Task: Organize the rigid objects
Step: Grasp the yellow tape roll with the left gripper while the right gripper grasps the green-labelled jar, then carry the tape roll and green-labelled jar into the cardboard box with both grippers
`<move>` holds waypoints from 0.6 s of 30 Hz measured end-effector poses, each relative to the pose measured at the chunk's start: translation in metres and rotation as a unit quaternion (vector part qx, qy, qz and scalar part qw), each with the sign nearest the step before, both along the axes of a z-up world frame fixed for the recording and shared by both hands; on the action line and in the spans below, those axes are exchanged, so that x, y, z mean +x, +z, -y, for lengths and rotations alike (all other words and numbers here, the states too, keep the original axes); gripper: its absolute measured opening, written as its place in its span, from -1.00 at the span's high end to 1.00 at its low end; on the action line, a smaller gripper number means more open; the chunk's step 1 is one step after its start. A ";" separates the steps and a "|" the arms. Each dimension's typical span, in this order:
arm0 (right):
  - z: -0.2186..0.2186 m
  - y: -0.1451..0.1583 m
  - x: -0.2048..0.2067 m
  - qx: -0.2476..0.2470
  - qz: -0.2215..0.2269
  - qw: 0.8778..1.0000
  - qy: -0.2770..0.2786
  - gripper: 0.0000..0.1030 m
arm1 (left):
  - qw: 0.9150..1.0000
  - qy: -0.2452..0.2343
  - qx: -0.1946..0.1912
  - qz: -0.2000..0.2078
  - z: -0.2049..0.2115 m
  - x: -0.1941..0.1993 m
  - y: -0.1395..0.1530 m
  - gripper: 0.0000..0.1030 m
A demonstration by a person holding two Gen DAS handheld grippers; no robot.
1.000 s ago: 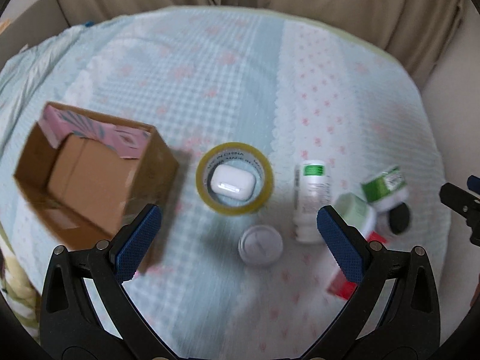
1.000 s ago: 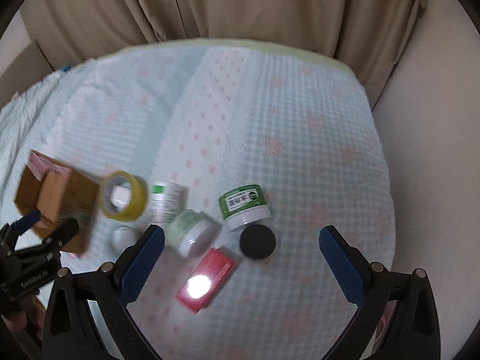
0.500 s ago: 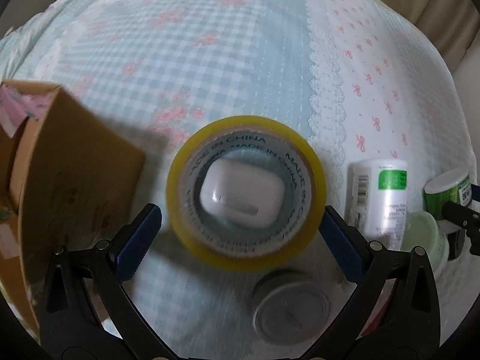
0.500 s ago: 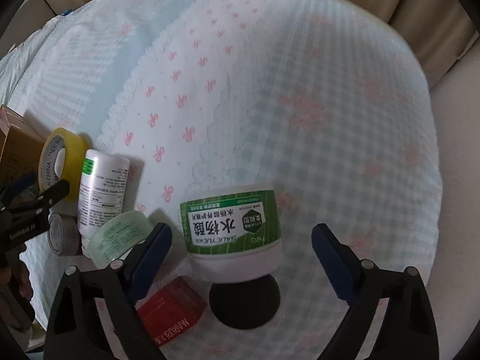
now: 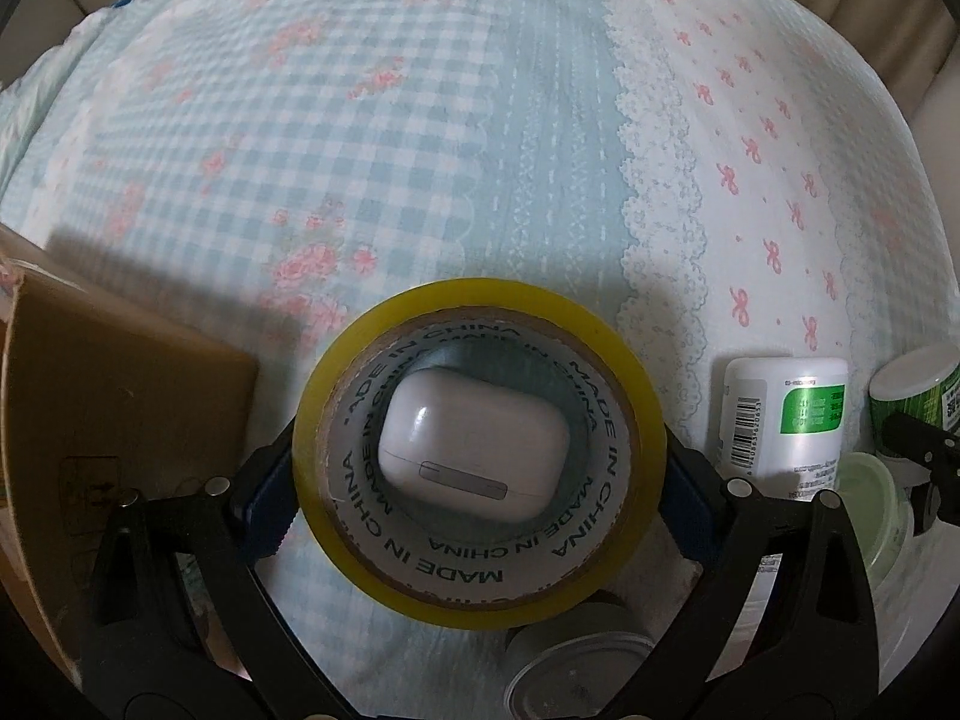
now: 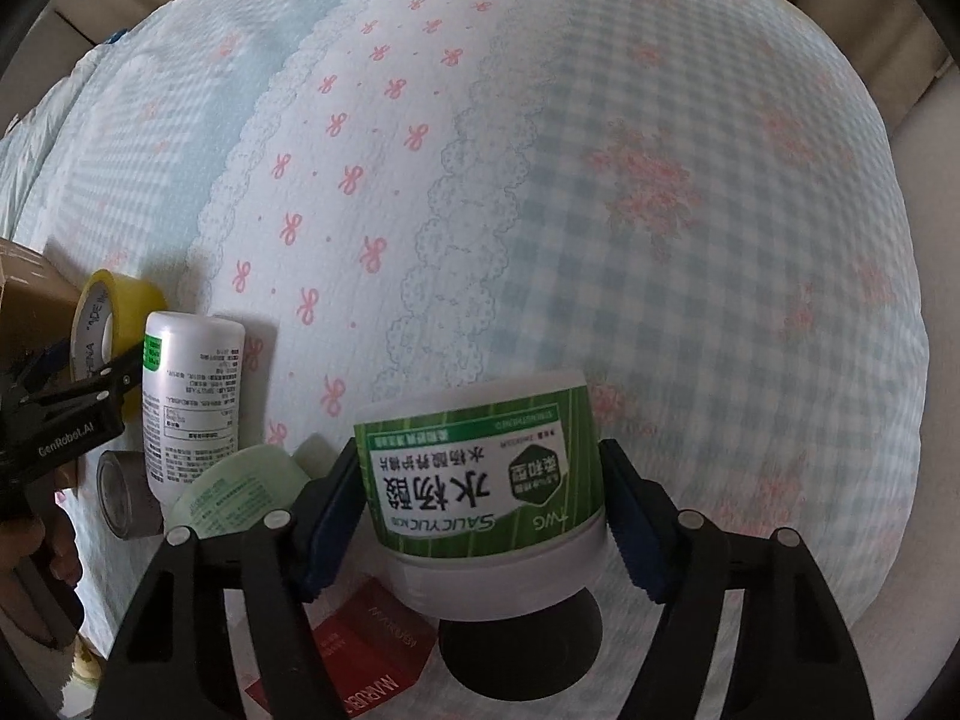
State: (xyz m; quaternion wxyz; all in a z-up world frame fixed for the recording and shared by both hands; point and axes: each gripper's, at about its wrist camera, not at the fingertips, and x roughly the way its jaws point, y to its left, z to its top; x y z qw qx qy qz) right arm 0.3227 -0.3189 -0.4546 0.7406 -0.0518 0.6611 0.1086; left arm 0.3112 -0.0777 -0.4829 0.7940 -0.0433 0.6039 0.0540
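A yellow tape roll (image 5: 480,594) lies flat on the bedspread with a white earbud case (image 5: 474,444) inside its ring. My left gripper (image 5: 474,492) has closed around the roll, its blue pads touching both sides. A green-labelled white jar (image 6: 480,498) lies on its side between the blue pads of my right gripper (image 6: 480,516), which touch it on both sides. The tape roll also shows at the left of the right wrist view (image 6: 120,300).
A cardboard box (image 5: 120,420) stands left of the tape roll. A white bottle (image 6: 192,396), a pale green jar (image 6: 240,498), a small grey tin (image 6: 123,504), a red box (image 6: 354,660) and a black lid (image 6: 522,654) lie close together on the bedspread (image 6: 600,180).
Both grippers came down toward the bed and narrowed. The left one closed around the tape roll, the right one around the green-labelled jar.
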 end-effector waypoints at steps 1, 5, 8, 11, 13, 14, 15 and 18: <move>0.001 -0.001 -0.002 0.000 0.001 1.000 -0.002 -0.35 | 1.000 0.000 0.003 0.002 -0.001 -0.001 0.002 -0.89; 0.003 0.006 -0.004 0.012 0.013 0.999 -0.027 -0.34 | 1.000 -0.006 0.005 0.024 0.008 -0.008 0.019 -0.89; 0.007 0.019 -0.005 0.023 0.027 0.998 -0.048 -0.34 | 0.999 -0.015 0.008 0.041 0.010 -0.011 0.037 -0.89; 0.008 0.042 -0.009 0.031 0.046 0.996 -0.064 -0.34 | 0.998 -0.018 0.002 0.058 0.016 -0.020 0.058 -0.89; 0.005 0.063 -0.017 0.036 0.058 0.995 -0.070 -0.34 | 0.997 -0.018 -0.004 0.070 0.017 -0.025 0.078 -0.89; 0.004 0.073 -0.021 0.037 0.065 0.995 -0.072 -0.34 | 0.997 -0.018 -0.007 0.077 0.017 -0.030 0.088 -0.89; 0.006 0.086 -0.026 0.038 0.072 0.994 -0.074 -0.34 | 0.996 -0.018 -0.010 0.085 0.017 -0.034 0.101 -0.89; 0.007 0.122 -0.045 0.042 0.093 0.991 -0.084 -0.34 | 0.994 -0.022 -0.015 0.106 0.017 -0.052 0.142 -0.89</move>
